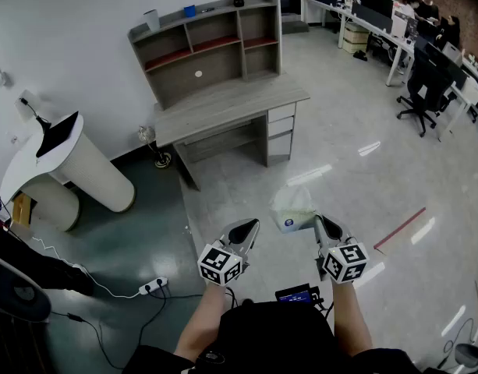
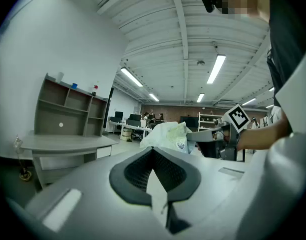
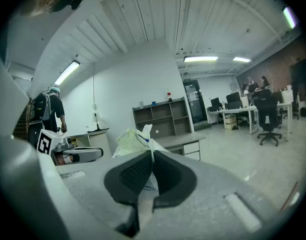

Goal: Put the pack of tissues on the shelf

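Observation:
The pack of tissues, a pale soft packet with a blue mark, hangs in the air over the floor. My right gripper is shut on its edge; in the right gripper view the pack sticks out to the left of the closed right gripper. My left gripper is beside it, shut with nothing between its pads. From the left gripper view the pack sits ahead and to the right. The grey shelf unit stands on a desk far ahead against the wall.
A white curved stand stands at the left, with cables and a power strip on the floor. Office desks and chairs fill the right. A person stands at the left in the right gripper view.

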The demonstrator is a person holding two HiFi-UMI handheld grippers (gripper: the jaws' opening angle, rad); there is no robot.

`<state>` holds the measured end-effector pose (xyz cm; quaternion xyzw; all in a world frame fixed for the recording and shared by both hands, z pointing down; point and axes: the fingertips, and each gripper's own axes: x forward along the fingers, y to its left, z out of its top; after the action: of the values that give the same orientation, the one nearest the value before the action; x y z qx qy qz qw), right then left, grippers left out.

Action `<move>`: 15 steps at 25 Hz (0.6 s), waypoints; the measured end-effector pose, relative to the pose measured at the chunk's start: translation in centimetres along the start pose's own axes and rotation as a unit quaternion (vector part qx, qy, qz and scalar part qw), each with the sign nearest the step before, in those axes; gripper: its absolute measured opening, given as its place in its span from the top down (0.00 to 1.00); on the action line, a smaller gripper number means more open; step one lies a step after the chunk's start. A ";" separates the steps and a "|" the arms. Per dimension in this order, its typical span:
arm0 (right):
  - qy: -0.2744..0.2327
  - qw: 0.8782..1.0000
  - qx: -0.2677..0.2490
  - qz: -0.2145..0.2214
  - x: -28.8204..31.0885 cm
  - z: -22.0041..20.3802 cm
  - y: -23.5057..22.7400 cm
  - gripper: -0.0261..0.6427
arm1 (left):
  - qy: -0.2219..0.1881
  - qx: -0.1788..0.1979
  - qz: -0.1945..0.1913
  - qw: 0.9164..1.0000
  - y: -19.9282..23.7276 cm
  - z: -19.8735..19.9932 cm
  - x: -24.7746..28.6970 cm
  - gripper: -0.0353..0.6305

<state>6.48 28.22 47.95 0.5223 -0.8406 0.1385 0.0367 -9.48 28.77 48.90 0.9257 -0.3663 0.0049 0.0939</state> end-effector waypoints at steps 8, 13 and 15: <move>0.000 1.000 -0.005 0.001 0.4 -0.5 -0.2 0.96 | -0.005 -0.008 0.016 1.000 0.8 -0.3 0.1 0.95; 0.000 1.000 -0.003 0.000 0.1 -0.7 -0.6 0.96 | -0.002 -0.002 0.013 1.000 0.4 -0.6 0.5 0.94; -0.002 1.000 0.003 0.002 -0.1 -0.7 -0.8 0.96 | 0.006 0.011 0.009 1.000 0.0 -0.8 0.7 0.94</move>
<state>7.15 28.15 48.73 0.5213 -0.8411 0.1400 0.0334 -8.91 28.39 49.80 0.9231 -0.3744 0.0151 0.0859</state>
